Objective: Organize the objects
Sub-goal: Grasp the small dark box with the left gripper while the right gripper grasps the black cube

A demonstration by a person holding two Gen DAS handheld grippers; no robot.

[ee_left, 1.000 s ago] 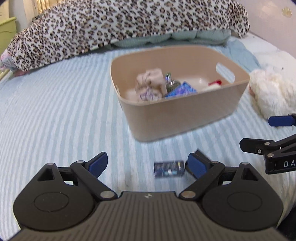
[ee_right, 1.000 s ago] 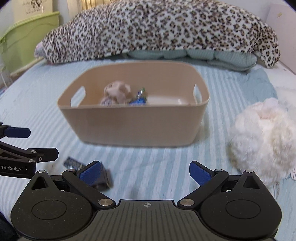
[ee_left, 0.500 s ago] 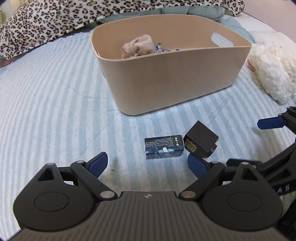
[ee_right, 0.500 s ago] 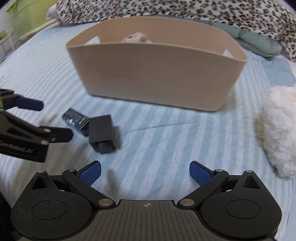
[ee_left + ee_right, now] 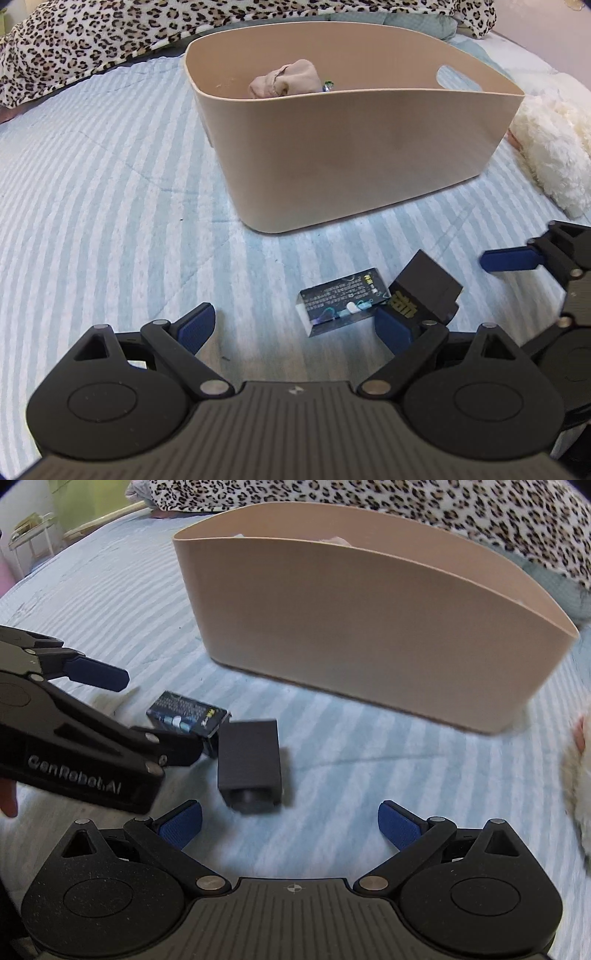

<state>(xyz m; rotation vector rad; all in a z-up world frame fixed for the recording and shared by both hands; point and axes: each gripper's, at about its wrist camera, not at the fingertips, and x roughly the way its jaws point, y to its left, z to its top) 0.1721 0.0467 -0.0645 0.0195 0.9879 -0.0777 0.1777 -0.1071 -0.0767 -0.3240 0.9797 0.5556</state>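
Note:
A small dark printed box [image 5: 341,301] and a black block [image 5: 424,291] lie side by side on the striped bed, in front of a beige bin [image 5: 354,158]. My left gripper [image 5: 295,326] is open, low over the bed, with the printed box between its fingers and its right finger against the black block. My right gripper [image 5: 291,823] is open, just short of the black block [image 5: 249,760], which sits ahead and left of centre. The printed box [image 5: 186,714] lies behind it. The bin [image 5: 369,627] holds a beige cloth bundle [image 5: 284,79] and other small items.
A white fluffy plush [image 5: 554,147] lies right of the bin. A leopard-print blanket [image 5: 92,37] is heaped along the back. The left gripper [image 5: 85,731] crosses the left of the right wrist view.
Both grippers have dropped lower and moved forward towards the two small boxes. The bin now looms closer. Both stay open.

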